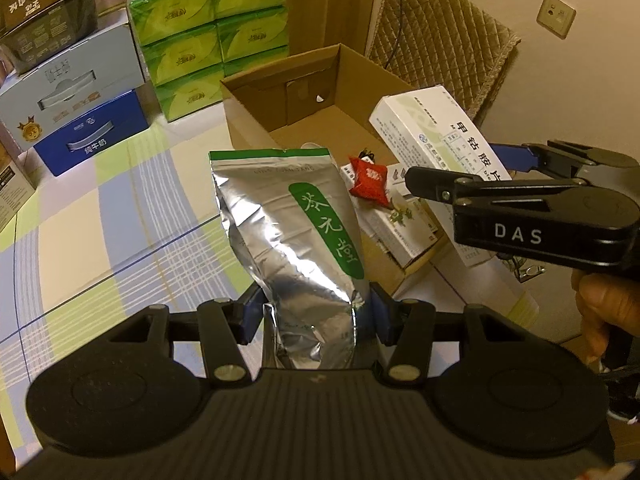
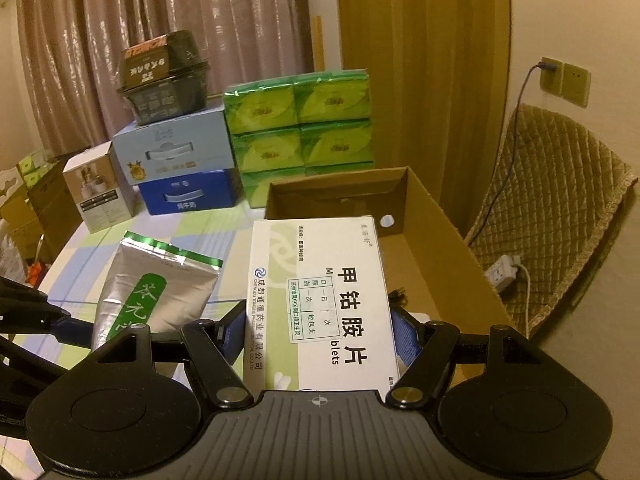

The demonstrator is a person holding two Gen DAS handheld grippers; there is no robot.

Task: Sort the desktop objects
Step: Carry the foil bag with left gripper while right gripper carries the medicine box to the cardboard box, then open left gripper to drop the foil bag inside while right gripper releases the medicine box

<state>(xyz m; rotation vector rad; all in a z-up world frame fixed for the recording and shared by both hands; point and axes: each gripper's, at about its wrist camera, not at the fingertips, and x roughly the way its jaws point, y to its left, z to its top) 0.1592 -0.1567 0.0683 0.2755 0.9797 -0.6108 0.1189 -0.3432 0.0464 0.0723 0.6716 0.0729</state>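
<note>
Cartons in both grips, headed for the open box

Cardboard box (image 1: 320,92) comes first, since it is the biggest thing we deal with: it stands open on the checked tablecloth (image 1: 120,208), with packets already lying in its near end, a red sachet (image 1: 370,182) on top of a small white carton (image 1: 394,236). We judge the step in hand to be carrying both loads over that opening. To do it well we should bring each load above bare cardboard floor towards the far end, lower it until it nearly rests, and only then let go, so nothing lands on the sachet or tips over the wall.

Next in size, the white medicine box (image 2: 320,300) sits clamped across its width between the blue pads of the right gripper (image 2: 320,336), held flat and already over the box's near wall. Its jaws stand fairly wide because the carton is wide.

Smaller, the silver tea pouch (image 1: 296,232) stands upright in the left gripper (image 1: 316,316), pinched narrow at its lower end, hanging just short of the box and over the cloth. The foil is soft, so we should keep it upright and avoid squeezing harder.

From the left wrist we see the packets in the box and a hand (image 1: 608,304) on the right tool; the right wrist hides those packets behind its carton, but shows the box's empty far floor.
</note>
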